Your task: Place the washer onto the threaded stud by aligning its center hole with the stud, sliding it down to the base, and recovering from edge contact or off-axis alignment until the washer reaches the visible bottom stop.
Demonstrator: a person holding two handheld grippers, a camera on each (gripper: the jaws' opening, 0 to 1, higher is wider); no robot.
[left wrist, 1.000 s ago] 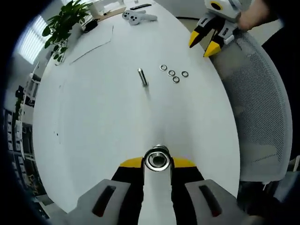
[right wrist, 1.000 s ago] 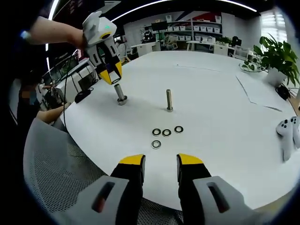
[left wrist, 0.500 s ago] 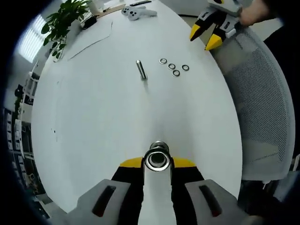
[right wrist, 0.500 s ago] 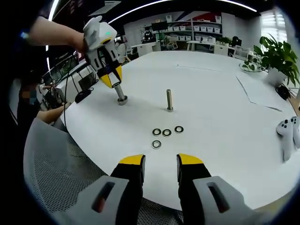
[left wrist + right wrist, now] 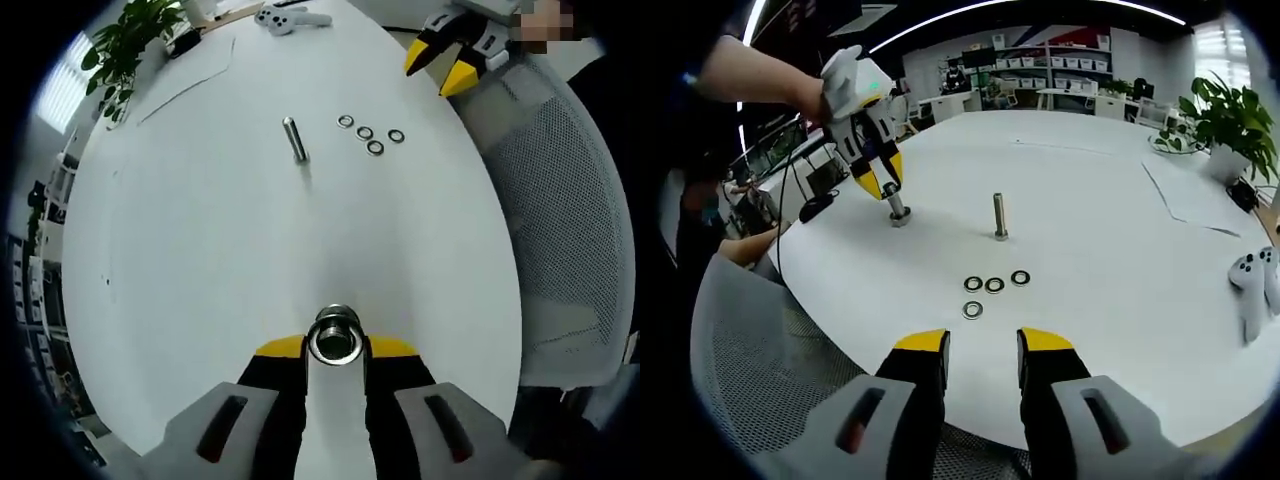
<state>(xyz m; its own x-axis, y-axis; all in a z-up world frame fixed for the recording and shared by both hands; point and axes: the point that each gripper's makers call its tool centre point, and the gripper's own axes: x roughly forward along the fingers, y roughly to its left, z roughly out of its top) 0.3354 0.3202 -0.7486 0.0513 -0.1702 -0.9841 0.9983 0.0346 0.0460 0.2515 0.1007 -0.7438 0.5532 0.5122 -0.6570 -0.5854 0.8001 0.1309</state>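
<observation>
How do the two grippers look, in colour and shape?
The right gripper has two black jaws with yellow tips on grey bodies with dark slots. The left gripper, seen in the right gripper view, has a white and grey body, a green light and yellow-tipped black jaws.

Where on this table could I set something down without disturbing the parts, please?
Bare tabletop lies between the upright stud, the paper sheet and the game controller. It is crowded around the four washers and at the second stud, where the left hand-held gripper is.
</observation>
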